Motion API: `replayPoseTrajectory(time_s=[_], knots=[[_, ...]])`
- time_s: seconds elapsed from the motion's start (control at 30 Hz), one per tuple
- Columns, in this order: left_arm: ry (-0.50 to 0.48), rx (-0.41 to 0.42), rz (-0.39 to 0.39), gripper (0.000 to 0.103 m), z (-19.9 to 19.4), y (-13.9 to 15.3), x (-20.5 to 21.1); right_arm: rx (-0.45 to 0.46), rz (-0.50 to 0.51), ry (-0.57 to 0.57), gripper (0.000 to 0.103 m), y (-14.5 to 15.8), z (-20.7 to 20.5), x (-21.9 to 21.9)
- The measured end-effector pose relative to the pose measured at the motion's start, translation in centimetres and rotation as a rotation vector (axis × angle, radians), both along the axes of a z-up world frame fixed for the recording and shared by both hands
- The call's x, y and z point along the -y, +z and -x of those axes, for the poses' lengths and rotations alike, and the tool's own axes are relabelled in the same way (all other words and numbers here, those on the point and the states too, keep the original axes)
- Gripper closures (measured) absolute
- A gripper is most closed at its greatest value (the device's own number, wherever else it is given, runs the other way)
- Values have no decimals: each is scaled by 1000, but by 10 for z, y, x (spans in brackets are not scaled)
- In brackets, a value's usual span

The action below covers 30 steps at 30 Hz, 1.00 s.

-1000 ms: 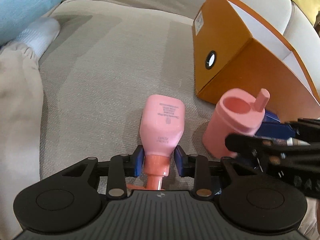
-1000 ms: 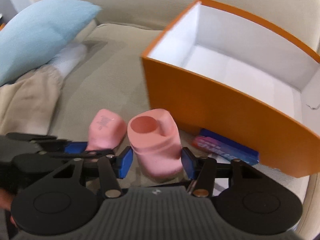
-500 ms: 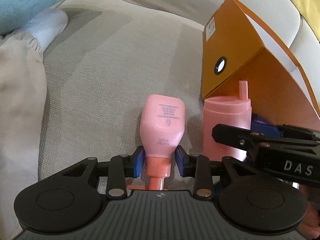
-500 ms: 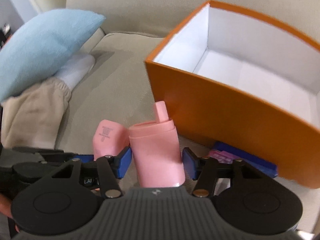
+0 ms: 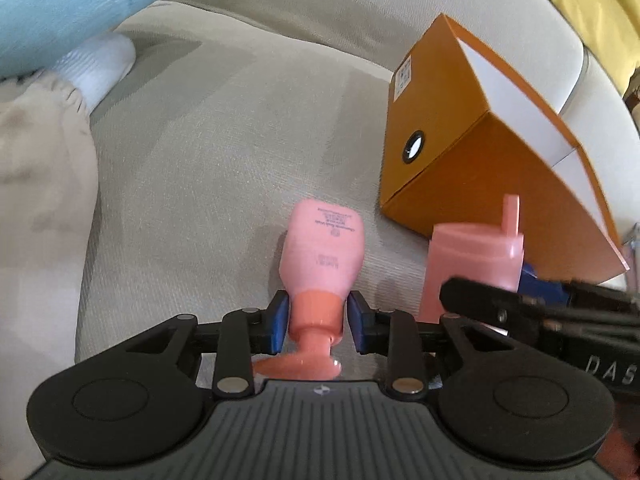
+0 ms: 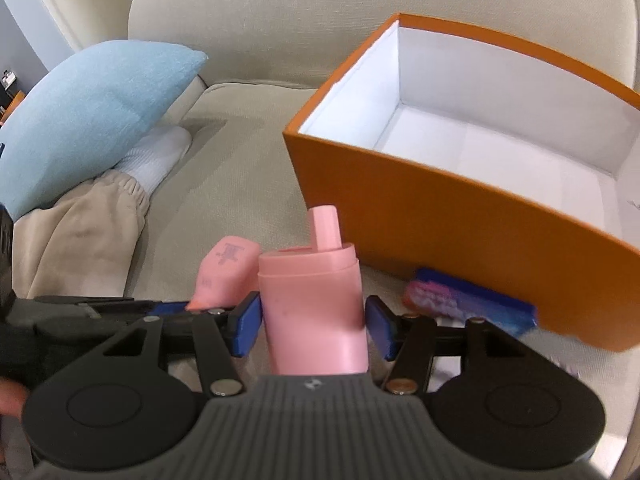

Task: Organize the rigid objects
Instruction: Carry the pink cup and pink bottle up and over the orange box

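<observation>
The left tool (image 5: 316,322) pinches a pink pump bottle (image 5: 322,250) by its neck, while the right tool (image 6: 312,322) clamps a pink cup (image 6: 314,304). Ahead and right of both, an open orange box (image 6: 420,216) sits on the beige sofa (image 5: 224,152); a blue pillow (image 6: 88,108) lies far left.

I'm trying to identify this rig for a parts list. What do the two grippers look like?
Both match: black linkage arms with silver rivets, two round black discs, a ribbed grey body with a small logo, and blue pads on the fingers. The right gripper bears white letters "DAS" on its side. No cables or sleeves are visible.
</observation>
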<state>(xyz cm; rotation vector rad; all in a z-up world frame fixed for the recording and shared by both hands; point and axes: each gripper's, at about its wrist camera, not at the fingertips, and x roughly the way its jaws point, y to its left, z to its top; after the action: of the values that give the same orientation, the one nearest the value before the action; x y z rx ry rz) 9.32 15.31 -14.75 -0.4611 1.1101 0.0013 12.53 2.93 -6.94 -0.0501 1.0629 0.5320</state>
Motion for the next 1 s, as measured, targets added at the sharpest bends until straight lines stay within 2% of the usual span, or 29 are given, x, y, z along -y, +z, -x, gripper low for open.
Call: replayPoseTrajectory(time_s=[0.13,0.23,0.4,0.57,0.7,0.83,1.0], knots=[[4,0,35,69,5,3,0,-12,-17,-29,46,7,11,11],[4,20,41,70,13,12,5,6,-24,-41,46,15,18,18],[15,49,96,70,24,31,12,46,-51,-52,46,35,29,29],[21,130,125,70,28,64,16,94,-68,-66,46,53,33,38],[0,217,123,70,16,97,19,138,-106,-81,46,78,28,50],[-67,298,111,70,-11,131,31,197,-131,-101,46,106,12,61],[-178,330,47,70,-61,147,61,232,-117,-135,46,126,-22,74]])
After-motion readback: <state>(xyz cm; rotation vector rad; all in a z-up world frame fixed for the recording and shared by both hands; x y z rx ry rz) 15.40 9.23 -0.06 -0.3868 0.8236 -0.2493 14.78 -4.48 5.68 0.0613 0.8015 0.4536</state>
